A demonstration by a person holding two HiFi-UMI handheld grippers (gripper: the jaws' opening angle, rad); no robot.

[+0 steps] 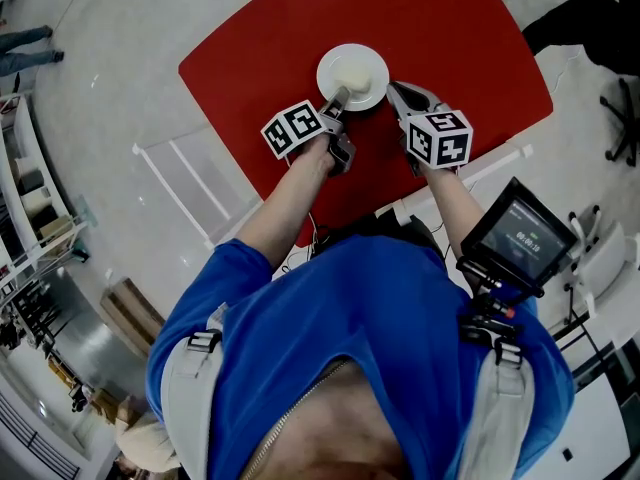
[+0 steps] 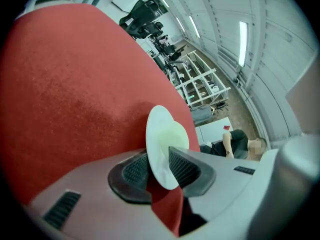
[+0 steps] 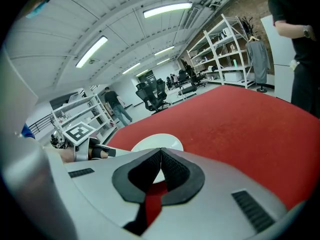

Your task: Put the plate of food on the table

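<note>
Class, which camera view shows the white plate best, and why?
The head view: the whole round plate shows from above, food in the middle. The left gripper view shows it nearly edge-on, clamped by the left gripper. The right gripper view shows only part, behind the shut right gripper.

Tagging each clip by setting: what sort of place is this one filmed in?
Probably a large open lab or workshop hall: white shelving racks, a cluster of office chairs, and strip lights on a high arched ceiling above the red table.
</note>
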